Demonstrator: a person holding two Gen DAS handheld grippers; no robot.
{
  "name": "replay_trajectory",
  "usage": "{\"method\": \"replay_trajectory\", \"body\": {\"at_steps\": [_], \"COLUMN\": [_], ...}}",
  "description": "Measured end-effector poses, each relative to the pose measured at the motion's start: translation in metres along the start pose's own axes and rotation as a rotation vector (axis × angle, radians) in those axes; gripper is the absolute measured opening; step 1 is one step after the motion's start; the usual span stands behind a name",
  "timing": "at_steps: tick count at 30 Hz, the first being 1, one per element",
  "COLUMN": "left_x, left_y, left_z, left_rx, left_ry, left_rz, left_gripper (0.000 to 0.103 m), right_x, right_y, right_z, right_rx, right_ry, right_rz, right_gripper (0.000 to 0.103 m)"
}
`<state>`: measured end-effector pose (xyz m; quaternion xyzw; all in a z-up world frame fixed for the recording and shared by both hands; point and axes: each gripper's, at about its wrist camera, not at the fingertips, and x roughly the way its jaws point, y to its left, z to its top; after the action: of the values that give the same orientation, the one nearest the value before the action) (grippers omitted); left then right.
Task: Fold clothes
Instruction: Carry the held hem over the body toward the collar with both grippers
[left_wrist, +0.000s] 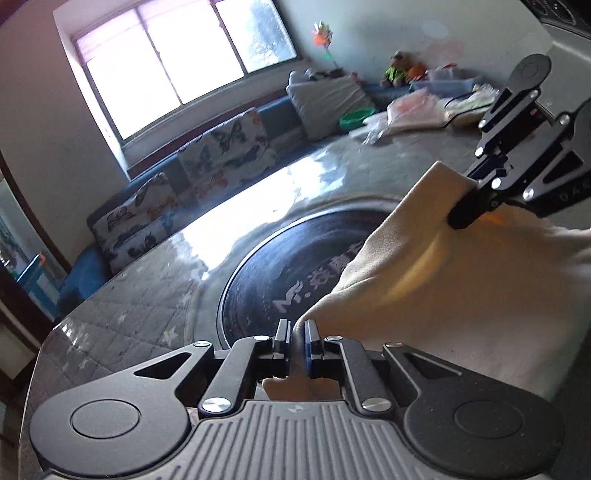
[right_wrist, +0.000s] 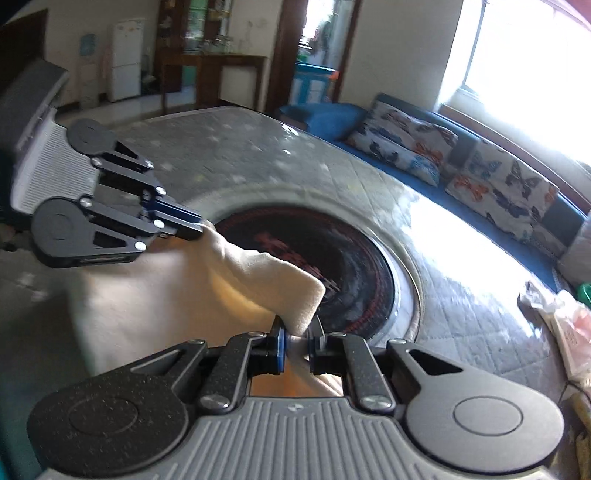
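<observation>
Two handheld grippers hold a cream garment (left_wrist: 443, 288) aloft over a round table (left_wrist: 147, 295): the left gripper (left_wrist: 295, 334) and the right gripper (right_wrist: 297, 338) each pinch one end of its upper edge, which runs taut between them while the rest hangs beneath
</observation>
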<state>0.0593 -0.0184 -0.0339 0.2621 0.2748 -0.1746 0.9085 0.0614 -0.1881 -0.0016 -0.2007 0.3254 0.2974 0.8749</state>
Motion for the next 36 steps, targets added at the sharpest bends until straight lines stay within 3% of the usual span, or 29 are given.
{"method": "replay_trajectory", "body": {"at_steps": [1, 3, 6, 10, 13, 17, 21, 25, 30, 36], "left_x": [0.005, 0.012, 0.015, 0.013, 0.009, 0.001, -0.006, -0.007, -0.014, 0.008], "left_y": [-0.002, -0.003, -0.003, 0.000, 0.006, 0.014, 0.009, 0.003, -0.006, -0.021], "left_z": [-0.002, -0.005, -0.010, -0.010, -0.004, 0.003, 0.007, 0.006, 0.009, 0.010], "left_rx": [-0.004, -0.025, -0.046, -0.079, -0.114, -0.172, -0.164, -0.149, -0.152, -0.127], "left_ry": [0.012, 0.028, 0.041, 0.043, 0.028, 0.008, -0.005, 0.005, -0.028, 0.027], "left_rz": [0.011, 0.022, 0.043, 0.056, 0.066, 0.029, -0.029, -0.029, -0.088, -0.097], "left_gripper": [0.008, 0.009, 0.013, 0.019, 0.019, 0.019, 0.019, 0.020, 0.020, 0.021], "right_x": [0.006, 0.015, 0.022, 0.007, -0.002, 0.005, 0.017, 0.025, 0.006, -0.015], "right_y": [-0.002, -0.002, -0.004, -0.008, -0.008, -0.007, -0.005, -0.005, -0.011, -0.005], "right_z": [-0.004, -0.013, -0.025, -0.028, -0.025, -0.025, -0.026, -0.027, -0.036, -0.054], "right_rx": [0.019, 0.041, 0.081, 0.163, 0.215, 0.251, 0.280, 0.313, 0.364, 0.380], "right_ry": [0.003, 0.004, -0.007, -0.073, -0.105, -0.094, -0.072, -0.056, -0.094, -0.108], "right_rz": [-0.006, -0.034, -0.090, -0.104, -0.043, -0.029, -0.029, -0.030, -0.042, -0.049], "right_gripper": [0.013, 0.027, 0.032, 0.031, 0.030, 0.024, 0.023, 0.023, 0.024, 0.024]}}
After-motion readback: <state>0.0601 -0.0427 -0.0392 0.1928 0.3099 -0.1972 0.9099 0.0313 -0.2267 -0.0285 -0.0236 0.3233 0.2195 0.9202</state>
